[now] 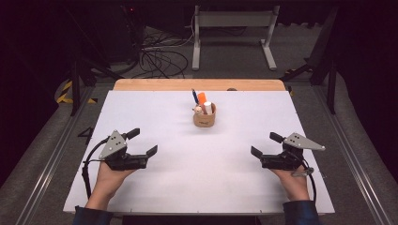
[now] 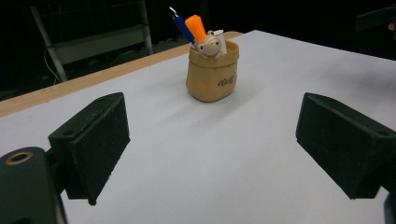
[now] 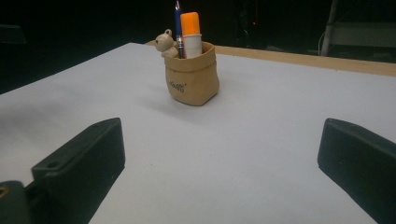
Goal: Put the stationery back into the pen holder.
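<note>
resting low on the white table (image 1: pixel 155 187), left gripper (image 1: pixel 143 146) and right gripper (image 1: pixel 266 144) well apart, jaws of both spread wide and holding nothing. standing untouched toward the far middle: tan pouch (image 1: pixel 204 117) with blue pen (image 1: pixel 195 97), orange-capped marker (image 1: pixel 202 99) and small bear figure (image 1: pixel 198 110) inside. judged barely begun; reaching and grasping all left. seen close from the left gripper view, lettering on the pouch; from above, just a faint mark.
</note>
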Motion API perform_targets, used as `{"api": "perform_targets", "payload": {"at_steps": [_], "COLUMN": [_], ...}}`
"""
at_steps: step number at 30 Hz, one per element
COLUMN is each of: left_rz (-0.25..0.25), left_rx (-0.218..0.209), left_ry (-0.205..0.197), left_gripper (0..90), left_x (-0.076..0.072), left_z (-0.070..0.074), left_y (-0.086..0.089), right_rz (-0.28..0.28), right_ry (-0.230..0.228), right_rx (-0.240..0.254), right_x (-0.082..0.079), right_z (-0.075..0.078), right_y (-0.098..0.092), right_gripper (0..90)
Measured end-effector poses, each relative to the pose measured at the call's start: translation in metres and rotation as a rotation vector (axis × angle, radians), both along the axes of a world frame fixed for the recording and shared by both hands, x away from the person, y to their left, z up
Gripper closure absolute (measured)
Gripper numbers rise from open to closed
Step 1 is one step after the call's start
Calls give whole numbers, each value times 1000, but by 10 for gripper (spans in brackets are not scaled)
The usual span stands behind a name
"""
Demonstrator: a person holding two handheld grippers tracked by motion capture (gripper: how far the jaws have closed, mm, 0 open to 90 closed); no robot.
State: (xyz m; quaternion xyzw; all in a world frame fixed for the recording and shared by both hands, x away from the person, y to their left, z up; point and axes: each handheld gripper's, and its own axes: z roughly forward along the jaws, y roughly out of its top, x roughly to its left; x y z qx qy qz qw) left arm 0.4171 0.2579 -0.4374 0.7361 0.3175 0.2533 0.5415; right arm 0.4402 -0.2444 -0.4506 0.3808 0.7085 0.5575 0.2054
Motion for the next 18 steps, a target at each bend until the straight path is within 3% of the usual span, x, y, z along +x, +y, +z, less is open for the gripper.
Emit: {"api": "perform_targets", "payload": {"at_steps": [18], "left_rz": [-2], "left_rx": [5], "left_ry": [0], "left_gripper": [105], "left_x": [1], "left_z": [0], "left_y": [0], "right_rz": [-3], "right_ry": [-1], "right_rx": [0], "right_x": [0], "right_z": [0], "right_y": [-1], "right_gripper": [16]}}
